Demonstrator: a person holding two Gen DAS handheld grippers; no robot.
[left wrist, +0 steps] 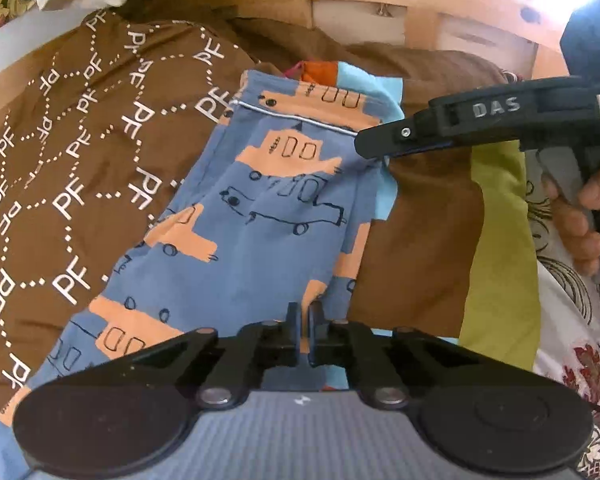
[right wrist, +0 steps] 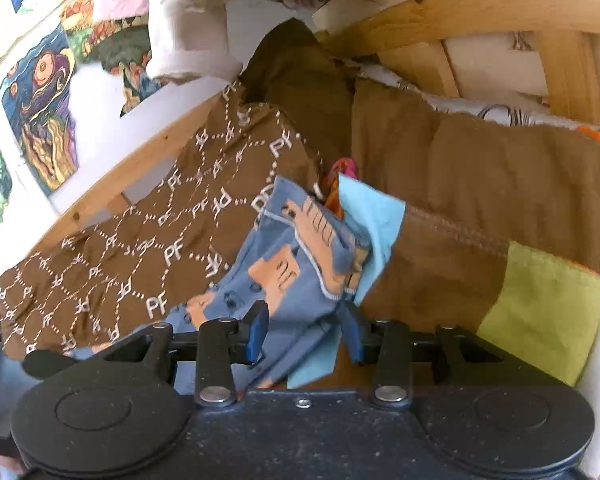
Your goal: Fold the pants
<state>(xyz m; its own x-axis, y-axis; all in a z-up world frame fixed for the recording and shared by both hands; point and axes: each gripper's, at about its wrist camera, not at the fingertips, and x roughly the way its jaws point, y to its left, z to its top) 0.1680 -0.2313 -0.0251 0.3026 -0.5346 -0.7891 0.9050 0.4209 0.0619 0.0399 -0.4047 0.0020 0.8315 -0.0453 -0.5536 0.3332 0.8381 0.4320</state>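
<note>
Jaws: the left gripper (left wrist: 303, 328) has its fingers pressed nearly together, pinching the fabric edge of the pants (left wrist: 268, 216) between them. The right gripper (right wrist: 306, 332) has its jaws spread, straddling the waist-end cloth with fabric between the pads; from the left wrist view its tip meets the same edge, but whether it clamps cannot be told.

Layout, largest first:
- The brown bedspread (left wrist: 80, 152) with a white "PF" pattern covers the surface from 9 to 12 o'clock in the left wrist view.
- The pants, blue with orange vehicle print, lie on it from 7 o'clock up to centre, waistband toward 12 o'clock.
- A green patch (left wrist: 500, 248) sits at 3 o'clock.
- A light-blue lining (right wrist: 374, 224) shows at the waist, right of centre.

Procedure, as judged: the step in hand is carrying one side edge over for a lengthwise fold.
1. Close the right jaws fully on both layers before lifting.
2. Raise both grippers level, keeping the edge taut.
3. Align seam to seam; avoid catching the bedspread.
</note>
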